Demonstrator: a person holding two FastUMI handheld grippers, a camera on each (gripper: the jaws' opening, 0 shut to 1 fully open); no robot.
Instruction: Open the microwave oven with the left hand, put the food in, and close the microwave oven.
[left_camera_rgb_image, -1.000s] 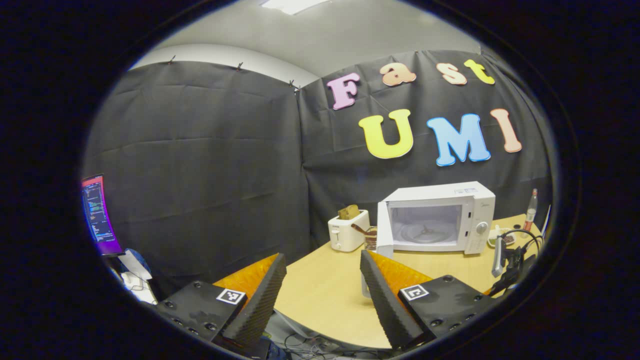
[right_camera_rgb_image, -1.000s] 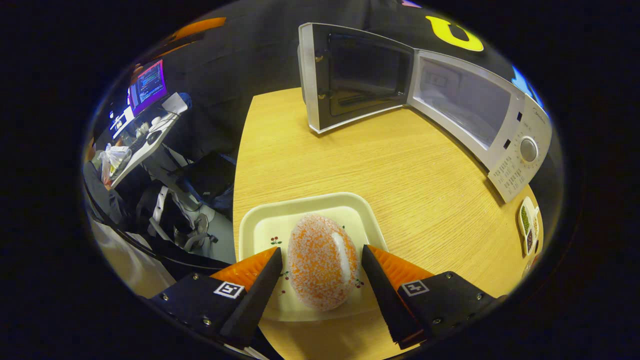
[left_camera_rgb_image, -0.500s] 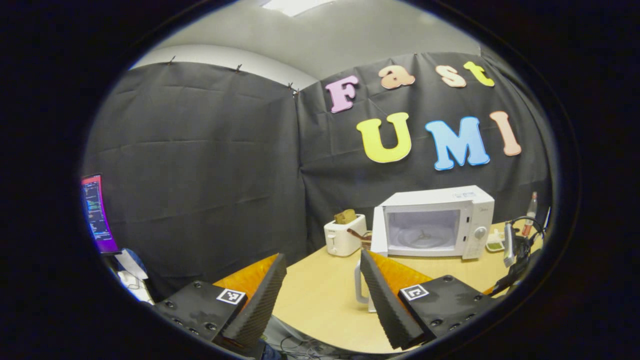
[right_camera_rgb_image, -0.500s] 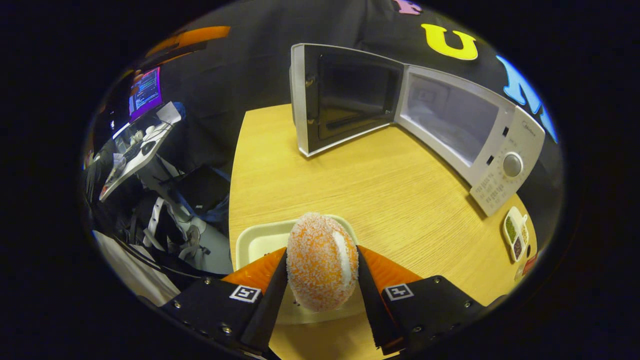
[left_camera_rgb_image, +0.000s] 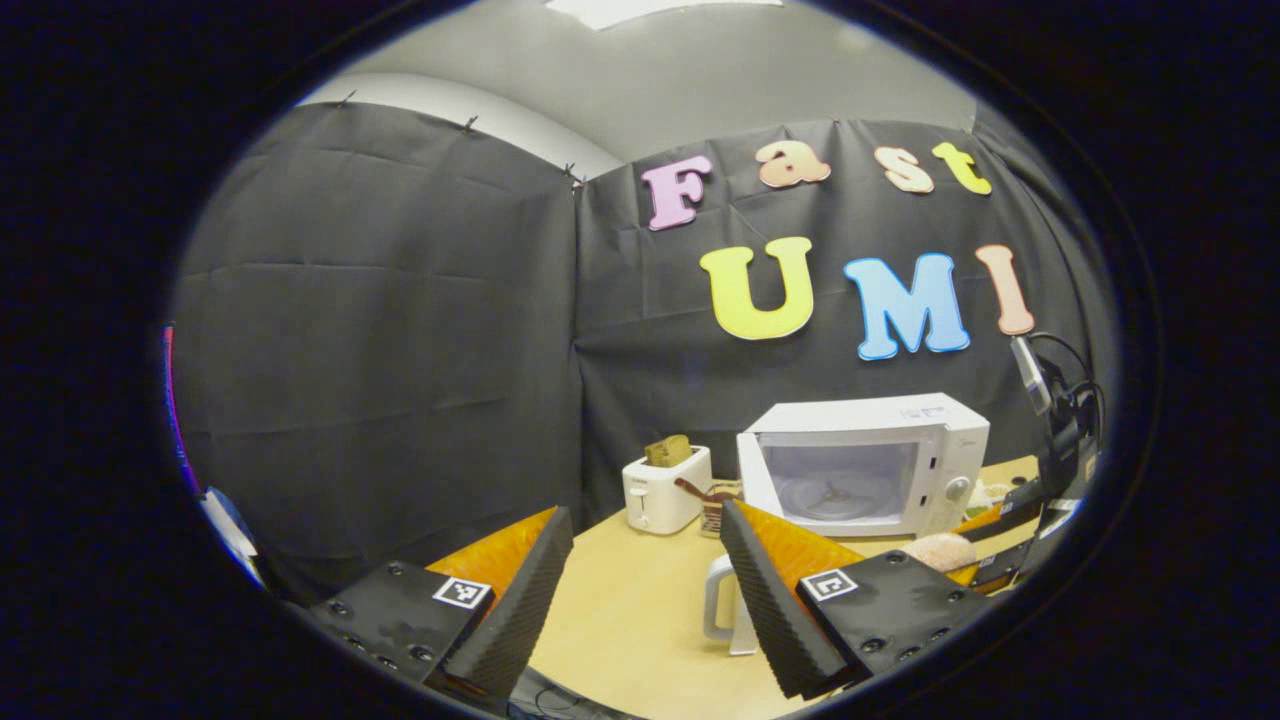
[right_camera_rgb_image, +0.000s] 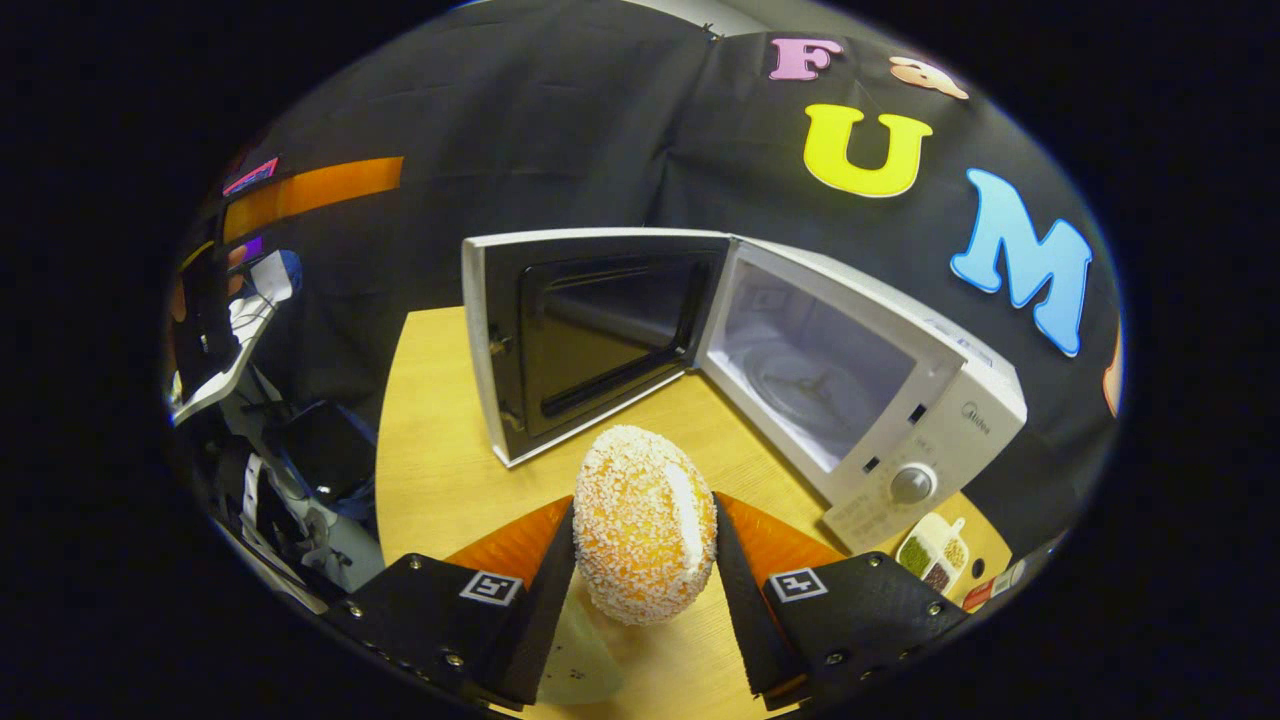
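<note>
A round orange bun (right_camera_rgb_image: 645, 535) coated in white crumbs is held clear of the table, with my right gripper (right_camera_rgb_image: 643, 512) shut on its two sides. Just ahead stands the white microwave (right_camera_rgb_image: 900, 420); its door (right_camera_rgb_image: 590, 340) is swung wide to the left and the cavity with the turntable (right_camera_rgb_image: 810, 375) is exposed. The pale tray (right_camera_rgb_image: 585, 660) lies below the bun. In the left gripper view my left gripper (left_camera_rgb_image: 645, 512) hangs open and holds nothing, well back from the microwave (left_camera_rgb_image: 865, 465). The bun (left_camera_rgb_image: 938, 551) shows there low on the right.
A white toaster (left_camera_rgb_image: 665, 487) with bread stands left of the microwave, and a white handled cup (left_camera_rgb_image: 722, 600) sits near my left gripper. A small dish of condiments (right_camera_rgb_image: 935, 562) lies right of the microwave. The wooden table (right_camera_rgb_image: 440, 450) ends at its left edge, with a cluttered desk (right_camera_rgb_image: 230, 340) beyond.
My right gripper shut on the bun, lifted it off the tray and carried it toward the open microwave. My left gripper stayed open and drifted back, tilting upward.
</note>
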